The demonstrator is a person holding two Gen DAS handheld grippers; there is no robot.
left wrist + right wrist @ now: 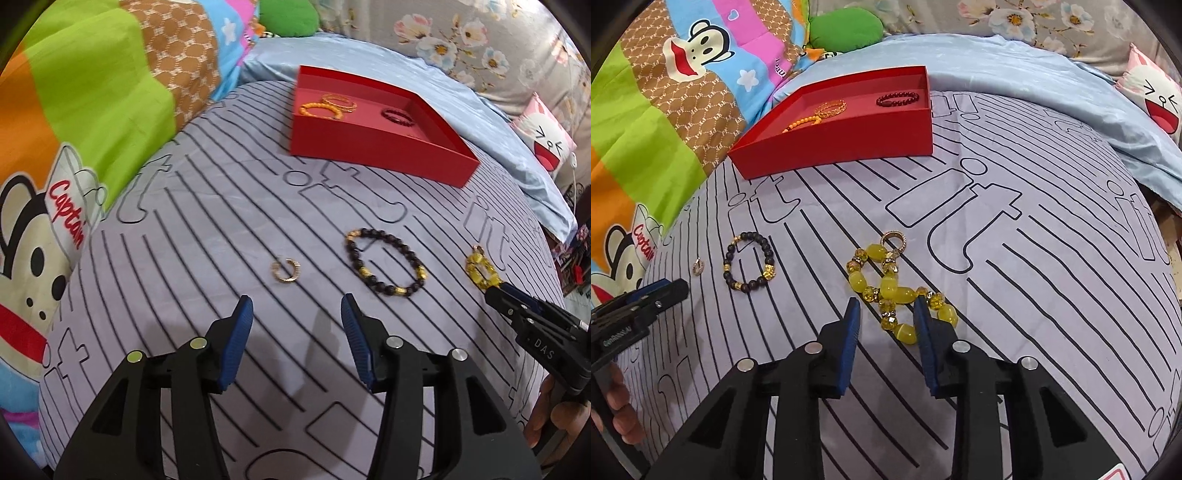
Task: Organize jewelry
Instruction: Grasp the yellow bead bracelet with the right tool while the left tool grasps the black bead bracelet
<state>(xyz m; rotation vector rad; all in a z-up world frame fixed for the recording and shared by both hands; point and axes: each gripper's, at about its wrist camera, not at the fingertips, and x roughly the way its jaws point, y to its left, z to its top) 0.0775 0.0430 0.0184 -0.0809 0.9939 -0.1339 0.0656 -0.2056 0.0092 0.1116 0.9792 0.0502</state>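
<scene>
A red tray (373, 147) (834, 142) lies at the far side of the striped bedspread. It holds an orange bead bracelet (320, 110), a gold bangle (340, 100) and a dark red bracelet (397, 115) (897, 99). On the spread lie a small gold ring (285, 270) (698, 266), a black-and-gold bead bracelet (384, 262) (750, 261) and a yellow bead bracelet (886, 288) (480, 271). My left gripper (297, 314) is open and empty, short of the ring. My right gripper (886, 317) is open, its jaws straddling the near end of the yellow bracelet.
A colourful cartoon quilt (74, 129) bounds the left side. A light blue sheet (1034, 74) and floral pillows lie behind the tray. A pink cartoon cushion (1160, 99) sits at the far right, near the bed's edge.
</scene>
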